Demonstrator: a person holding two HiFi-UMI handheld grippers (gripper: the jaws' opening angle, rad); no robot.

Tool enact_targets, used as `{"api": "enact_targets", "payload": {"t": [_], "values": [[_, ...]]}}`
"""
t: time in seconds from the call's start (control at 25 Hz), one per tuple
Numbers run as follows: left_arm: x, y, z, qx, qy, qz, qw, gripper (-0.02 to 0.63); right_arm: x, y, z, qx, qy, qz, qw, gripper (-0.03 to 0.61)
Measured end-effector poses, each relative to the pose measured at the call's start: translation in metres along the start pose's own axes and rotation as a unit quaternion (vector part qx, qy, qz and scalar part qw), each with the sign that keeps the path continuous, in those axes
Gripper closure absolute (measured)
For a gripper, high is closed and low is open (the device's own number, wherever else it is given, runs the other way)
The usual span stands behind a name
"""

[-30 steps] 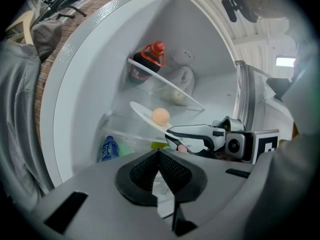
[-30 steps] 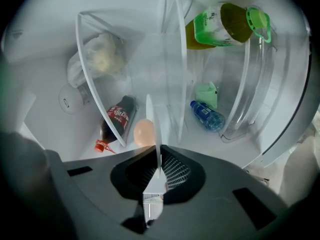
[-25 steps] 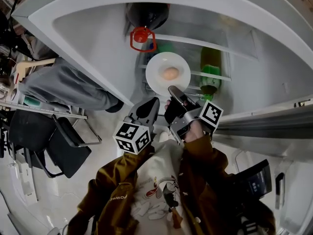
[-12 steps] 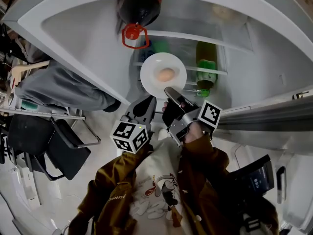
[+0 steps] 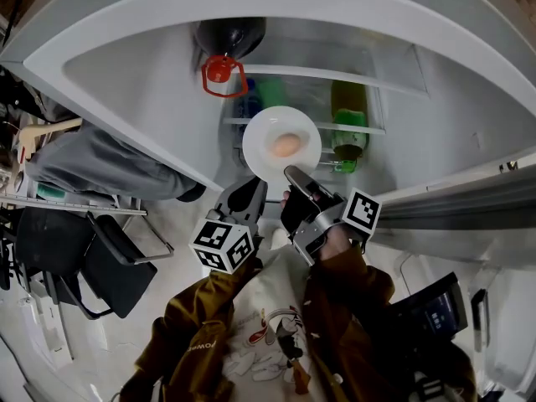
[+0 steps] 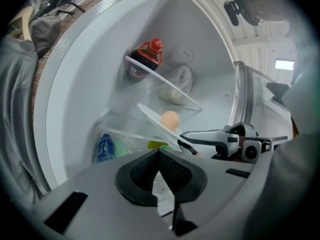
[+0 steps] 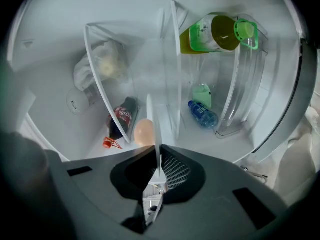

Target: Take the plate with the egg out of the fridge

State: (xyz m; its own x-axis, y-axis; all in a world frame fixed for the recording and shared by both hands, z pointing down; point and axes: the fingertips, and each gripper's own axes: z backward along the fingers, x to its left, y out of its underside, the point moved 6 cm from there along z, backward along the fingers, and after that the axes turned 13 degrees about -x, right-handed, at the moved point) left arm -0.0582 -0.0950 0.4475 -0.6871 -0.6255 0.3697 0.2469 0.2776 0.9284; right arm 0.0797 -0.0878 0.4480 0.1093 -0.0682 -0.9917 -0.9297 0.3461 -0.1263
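Note:
A white plate (image 5: 281,143) with a brown egg (image 5: 286,145) on it is held in front of the open fridge's shelves. My right gripper (image 5: 295,177) is shut on the plate's near rim. In the right gripper view the plate (image 7: 156,134) stands edge-on between the jaws, with the egg (image 7: 144,132) on its left side. My left gripper (image 5: 244,198) hangs just left of the right one, below the plate, shut and empty. In the left gripper view the plate (image 6: 157,124), egg (image 6: 170,119) and right gripper (image 6: 210,139) show beyond the closed jaws.
A dark cola bottle with a red cap (image 5: 226,40) lies on an upper glass shelf. A green-capped bottle (image 5: 347,120) sits to the plate's right, and a blue water bottle (image 6: 104,148) lies lower down. A person in grey (image 5: 100,162) and a black chair (image 5: 100,258) are at the left.
The plate with the egg, held by my right gripper, has come slightly out from the shelves toward me. My left gripper stays shut beside it.

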Motion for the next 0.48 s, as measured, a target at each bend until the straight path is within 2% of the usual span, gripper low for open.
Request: {"api": "enact_targets", "payload": {"t": [0.48], "values": [[-0.003, -0.002, 0.000, -0.003, 0.003, 0.001, 1.0000, 0.606, 0.007, -0.006, 0.013, 0.001, -0.002, 0.009, 1.000, 0.551]]}}
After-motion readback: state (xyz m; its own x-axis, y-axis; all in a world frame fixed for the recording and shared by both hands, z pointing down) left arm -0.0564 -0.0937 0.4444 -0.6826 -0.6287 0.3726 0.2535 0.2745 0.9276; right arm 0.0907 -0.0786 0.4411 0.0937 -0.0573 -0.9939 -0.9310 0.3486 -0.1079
